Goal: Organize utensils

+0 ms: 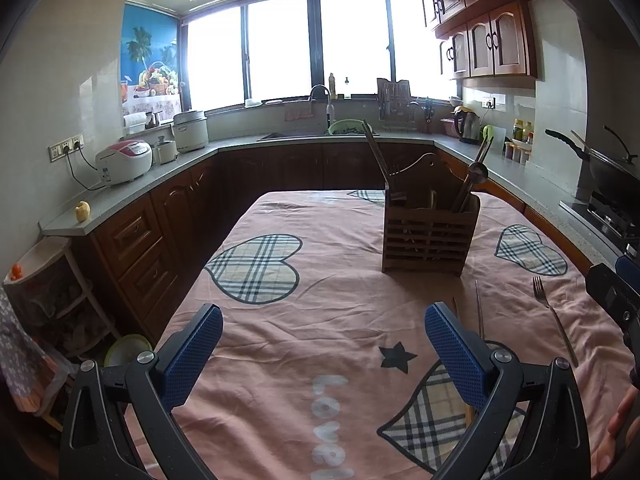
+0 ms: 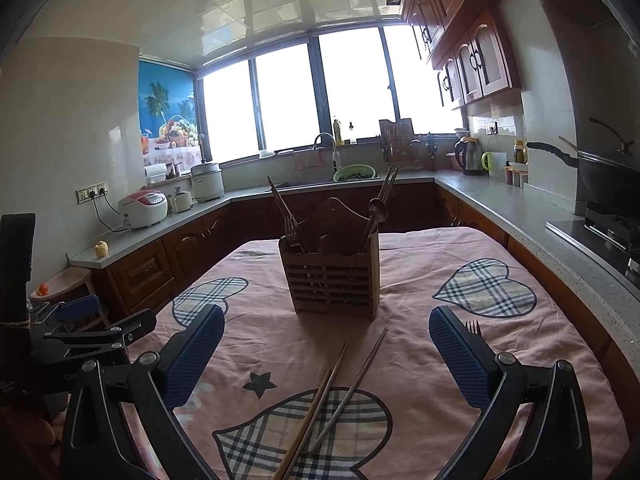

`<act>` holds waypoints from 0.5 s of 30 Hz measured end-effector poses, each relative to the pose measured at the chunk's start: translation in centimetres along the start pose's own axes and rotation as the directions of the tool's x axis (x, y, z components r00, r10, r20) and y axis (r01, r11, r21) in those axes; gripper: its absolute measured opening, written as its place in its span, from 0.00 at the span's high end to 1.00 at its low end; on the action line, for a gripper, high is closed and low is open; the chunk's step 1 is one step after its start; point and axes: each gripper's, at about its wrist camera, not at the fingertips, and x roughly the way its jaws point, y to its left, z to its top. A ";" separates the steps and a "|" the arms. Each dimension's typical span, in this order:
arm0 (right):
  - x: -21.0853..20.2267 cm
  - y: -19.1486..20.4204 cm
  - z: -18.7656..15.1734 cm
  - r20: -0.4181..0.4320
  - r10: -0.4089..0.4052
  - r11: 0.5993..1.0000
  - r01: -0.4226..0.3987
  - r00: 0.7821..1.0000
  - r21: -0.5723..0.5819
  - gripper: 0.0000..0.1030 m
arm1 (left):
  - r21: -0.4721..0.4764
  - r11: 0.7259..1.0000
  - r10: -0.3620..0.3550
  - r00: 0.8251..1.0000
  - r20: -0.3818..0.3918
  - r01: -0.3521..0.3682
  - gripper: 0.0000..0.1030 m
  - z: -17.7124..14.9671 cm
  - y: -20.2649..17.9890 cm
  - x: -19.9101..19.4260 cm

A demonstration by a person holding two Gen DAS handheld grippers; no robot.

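Kitchen counters ring a surface (image 2: 520, 340) under a pink heart-print cloth. From the left: I hold the left hand-held gripper (image 1: 324, 340) wide and empty above bare cloth. At centre stands the wooden utensil holder (image 2: 332, 280), upright, already carrying forks, chopsticks and a spoon. Before it lie loose chopsticks (image 2: 320, 400), crossing one another. The right hand-held gripper (image 2: 326, 344) is likewise wide and empty above them. A fork (image 1: 554, 316) lies flat just beside its right finger. I judge the sorting part done and a pick-up pending: lower, close on one thin chopstick, lift clear. Open cloth surrounds the holder; the surface's right edge runs near the counter.
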 end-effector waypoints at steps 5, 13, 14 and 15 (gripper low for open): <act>-0.6 0.2 0.2 0.018 0.006 1.000 -0.006 1.000 -0.005 0.00 | -0.002 1.000 -0.003 1.000 0.007 0.003 0.01 0.0 0.1 -0.5; -1.1 0.4 0.5 0.027 0.010 1.000 -0.010 1.000 -0.008 0.00 | -0.004 1.000 0.007 1.000 0.021 -0.007 0.01 -0.1 0.2 -1.0; -1.1 0.4 0.5 0.027 0.011 1.000 -0.011 1.000 -0.009 0.00 | -0.005 1.000 0.005 1.000 0.021 -0.005 0.01 -0.1 0.2 -1.1; -1.1 0.5 0.5 0.028 0.011 1.000 -0.011 1.000 -0.010 0.00 | -0.004 1.000 0.006 1.000 0.022 -0.006 0.01 -0.1 0.2 -1.1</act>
